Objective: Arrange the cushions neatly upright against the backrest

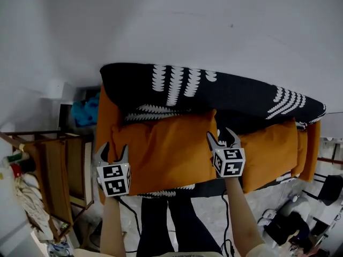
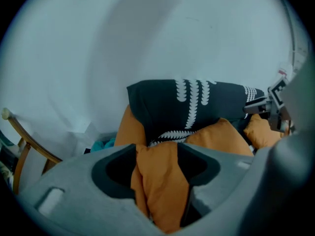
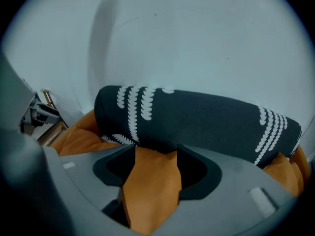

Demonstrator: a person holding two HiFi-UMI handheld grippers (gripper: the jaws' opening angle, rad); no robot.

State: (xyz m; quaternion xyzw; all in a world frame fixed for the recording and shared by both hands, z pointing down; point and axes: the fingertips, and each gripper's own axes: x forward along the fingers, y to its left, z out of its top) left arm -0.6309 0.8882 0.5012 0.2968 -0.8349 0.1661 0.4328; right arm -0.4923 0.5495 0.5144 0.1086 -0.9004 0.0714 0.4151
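Closest in, the left gripper (image 1: 113, 150) has the big orange cushion (image 1: 166, 151) by its left end, jaws spread wide with fabric packed pad to pad. The right gripper (image 1: 221, 137) takes the far right corner the same way, wide and full of orange. The cushion fills the left half of the sofa (image 1: 106, 111), front edge to backrest. A second orange cushion (image 1: 268, 151) sits just beside it, toward the right end. Behind, a black leaf-patterned throw (image 1: 225, 98) drapes the backrest below a white wall (image 1: 187, 20).
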